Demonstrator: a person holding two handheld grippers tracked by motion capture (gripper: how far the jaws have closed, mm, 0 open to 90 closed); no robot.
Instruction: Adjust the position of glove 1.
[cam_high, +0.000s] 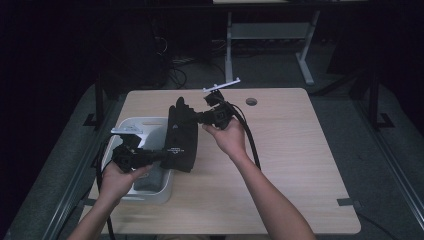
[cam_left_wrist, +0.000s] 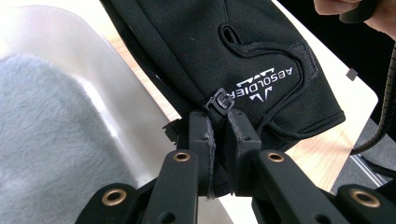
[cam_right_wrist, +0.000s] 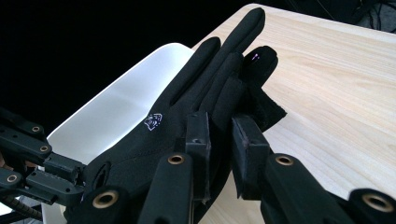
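A black glove (cam_high: 181, 135) is pinched at cuff and fingers by the left gripper (cam_left_wrist: 218, 122) and right gripper (cam_right_wrist: 220, 125), apparently stretched flat above the white bin (cam_high: 131, 125).

Both forearms are bare. Each hand carries a matte black gripper, left gripper (cam_high: 161, 156) and right gripper (cam_high: 196, 119), with brass-ringed pivots, small screws, grey three-cornered top plate and ribbed black cable.

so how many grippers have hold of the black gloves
2. The left gripper clamps the cuff edge of the black gloves, above the white bin. The right gripper clamps the finger end, over the table.
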